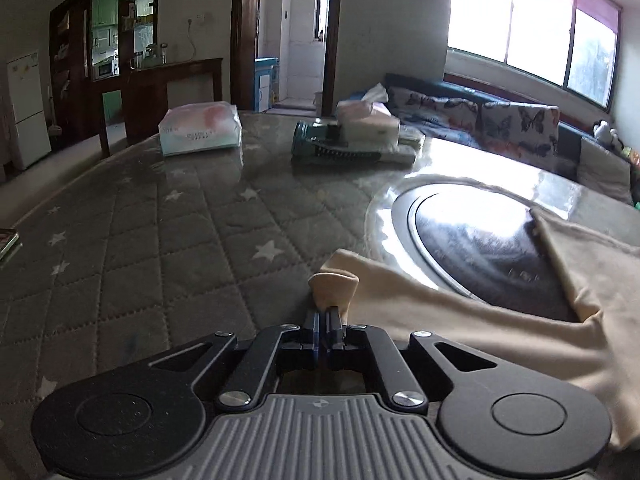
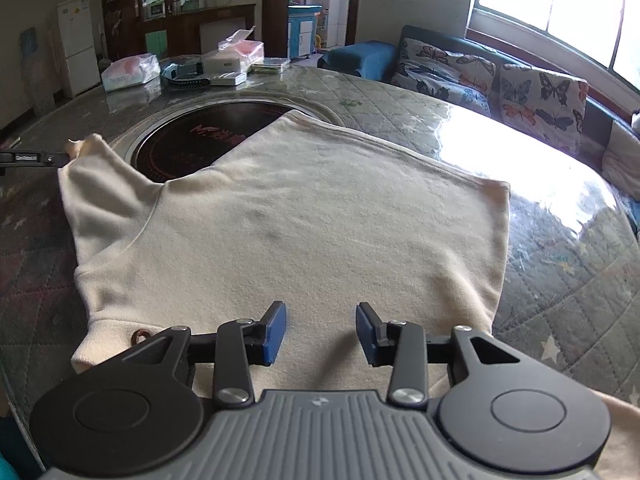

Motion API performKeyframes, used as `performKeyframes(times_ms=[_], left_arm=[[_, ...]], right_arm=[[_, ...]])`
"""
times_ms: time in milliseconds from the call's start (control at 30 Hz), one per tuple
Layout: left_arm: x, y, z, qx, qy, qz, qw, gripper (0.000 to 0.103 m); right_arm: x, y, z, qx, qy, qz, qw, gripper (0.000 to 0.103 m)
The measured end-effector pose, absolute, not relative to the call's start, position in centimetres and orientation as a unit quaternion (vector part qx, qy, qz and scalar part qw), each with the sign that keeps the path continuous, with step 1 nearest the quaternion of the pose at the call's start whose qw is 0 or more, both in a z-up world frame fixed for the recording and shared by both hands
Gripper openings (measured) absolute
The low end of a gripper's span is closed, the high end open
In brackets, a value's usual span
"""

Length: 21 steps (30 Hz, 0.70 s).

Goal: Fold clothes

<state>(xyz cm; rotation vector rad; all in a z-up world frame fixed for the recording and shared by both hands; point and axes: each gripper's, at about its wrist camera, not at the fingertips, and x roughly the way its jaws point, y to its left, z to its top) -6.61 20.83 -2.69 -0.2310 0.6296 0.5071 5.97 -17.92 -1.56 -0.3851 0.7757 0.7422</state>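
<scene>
A cream garment (image 2: 288, 224) lies spread flat on the round quilted table (image 2: 560, 280), partly over a black inset hob (image 2: 192, 144). My left gripper (image 1: 325, 316) is shut on the end of its sleeve (image 1: 334, 286), which bunches up between the fingers; the garment stretches off to the right (image 1: 480, 320). In the right wrist view the left gripper (image 2: 60, 157) shows at the far left, pinching that sleeve tip (image 2: 80, 146). My right gripper (image 2: 321, 330) is open, hovering just above the garment's near part, with nothing between its blue pads (image 2: 276, 332).
At the table's far side lie a tissue pack (image 1: 200, 128), a tissue box on a dark case (image 1: 356, 136) and small boxes (image 2: 232, 60). A butterfly-print sofa (image 2: 500, 80) stands under the bright window. A phone edge (image 1: 8, 240) lies at the left.
</scene>
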Motion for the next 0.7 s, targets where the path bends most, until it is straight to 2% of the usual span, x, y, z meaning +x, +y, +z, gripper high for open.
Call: performKeyframes(times_ms=[67, 333, 533, 700], left_arm=[[-6.8, 21.1, -2.5, -0.116, 0.304, 0.253, 0.911, 0.009], [-6.8, 20.6, -0.6, -0.119, 0.283, 0.241, 0.921, 0.009], [-5.1, 18.0, -1.1, -0.097, 0.312, 0.163, 0.931, 0.009], [-4.1, 17.2, -2.4, -0.07, 0.33, 0.168, 0.926, 0.009]], right_arm=[[5.5, -17.5, -1.1, -0.187, 0.362, 0.361, 0.839, 0.039], [2.7, -13.1, 0.2, -0.207, 0.333, 0.445, 0.805, 0.039], [1.3, -9.8, -0.8, -0.234, 0.326, 0.486, 0.776, 0.038], [-0.1, -8.4, -1.6, -0.259, 0.318, 0.507, 0.758, 0.038]])
